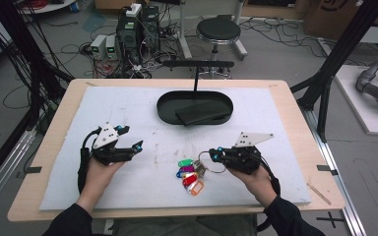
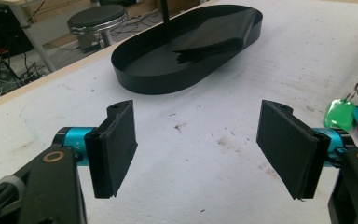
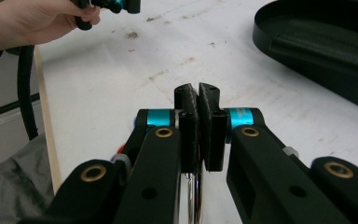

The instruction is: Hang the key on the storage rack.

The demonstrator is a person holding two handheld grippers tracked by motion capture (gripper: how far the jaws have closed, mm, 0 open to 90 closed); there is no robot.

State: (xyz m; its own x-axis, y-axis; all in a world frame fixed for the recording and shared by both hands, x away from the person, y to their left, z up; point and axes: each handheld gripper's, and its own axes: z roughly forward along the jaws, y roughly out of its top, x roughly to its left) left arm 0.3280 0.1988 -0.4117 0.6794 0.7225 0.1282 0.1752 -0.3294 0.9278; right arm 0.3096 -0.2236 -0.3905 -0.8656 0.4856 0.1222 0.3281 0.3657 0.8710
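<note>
Right gripper (image 1: 215, 156) clamped on the key ring (image 1: 215, 162); left gripper (image 1: 139, 146) idle and wide open.

The right jaws are pressed together on the metal ring, seen below the pads in the right gripper view; the coloured key tags (image 1: 190, 177) hang from it and lie on the white mat (image 1: 128, 108) just beside that hand; the left jaws hold nothing, hovering over bare mat; beyond, the black oval tray (image 1: 165, 110) holds a dark flat wallet (image 1: 202, 114).

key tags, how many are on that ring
5 visible: green, purple, blue, red, orange, fanned on the white mat left of the right tongs. Others may be hidden underneath.
</note>
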